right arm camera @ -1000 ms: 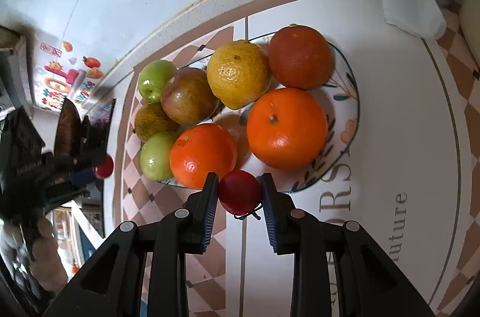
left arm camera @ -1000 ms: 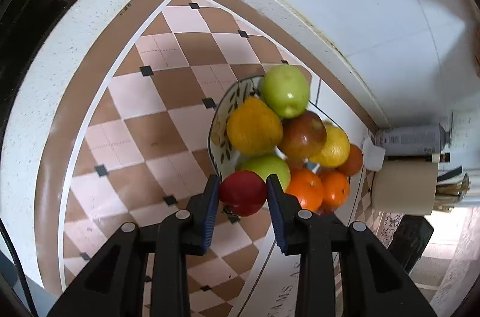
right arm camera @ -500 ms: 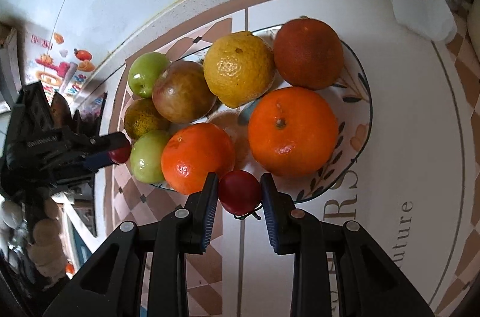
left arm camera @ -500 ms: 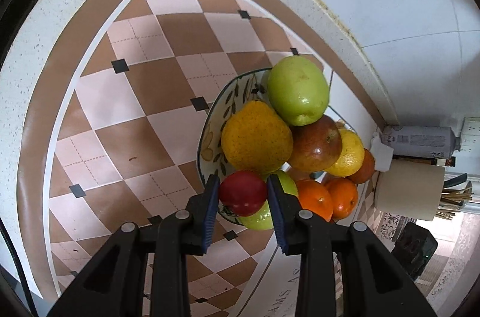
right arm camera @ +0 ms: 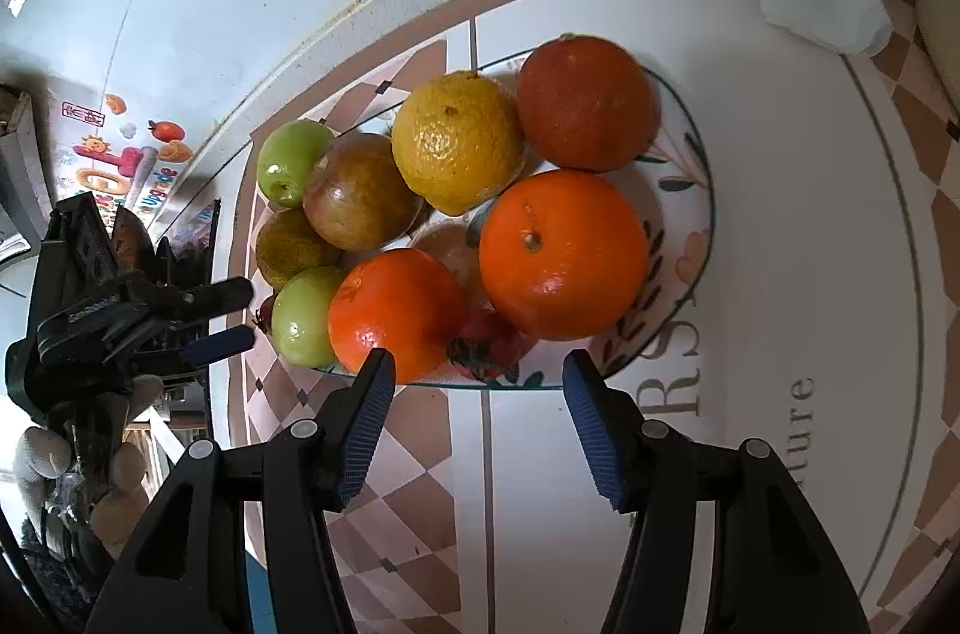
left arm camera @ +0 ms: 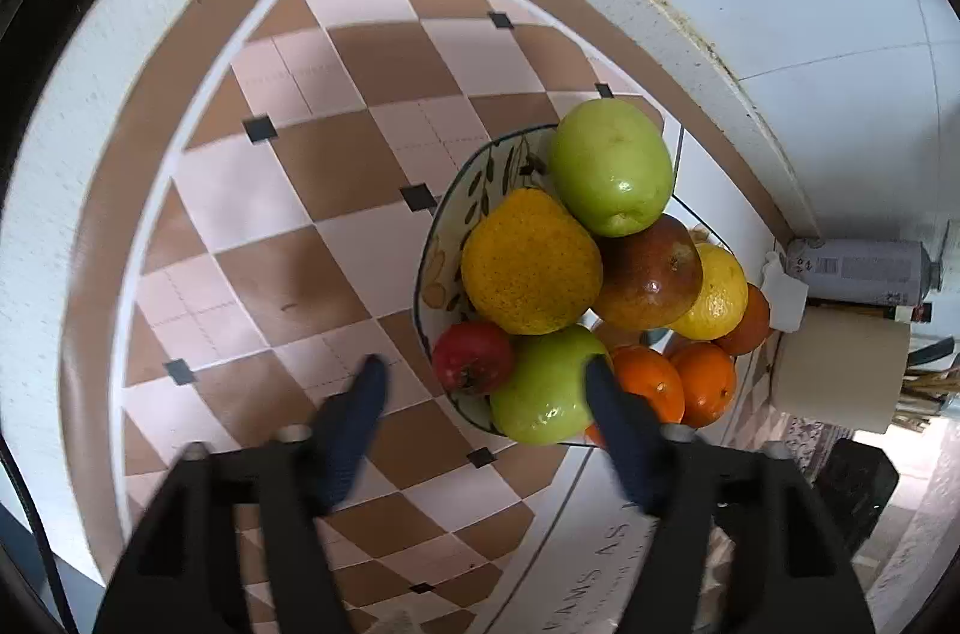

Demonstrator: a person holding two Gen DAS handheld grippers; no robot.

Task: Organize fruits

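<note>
Both claws have let go since a second ago: each small red fruit, then pinched between pads, now lies on the plate. Left claw (left arm camera: 480, 370) stands spread wide, its blurred blue pads flanking a glossy red fruit (left arm camera: 474, 357) and a smooth green apple (left arm camera: 549, 385) at the near rim of the plate (left arm camera: 447, 226). A pebbly yellow citrus (left arm camera: 531, 262) sits just beyond. To that claw's left the tiled surface (left arm camera: 288, 190) lies bare. Right claw (right arm camera: 477, 364) is likewise parted, ribbed pads apart, with the other red fruit (right arm camera: 489, 341) just ahead, tucked between two dimpled oranges (right arm camera: 396, 313) inside the thin plate rim. Bare surface runs to its right, up to a crumpled tissue (right arm camera: 819, 1).
</note>
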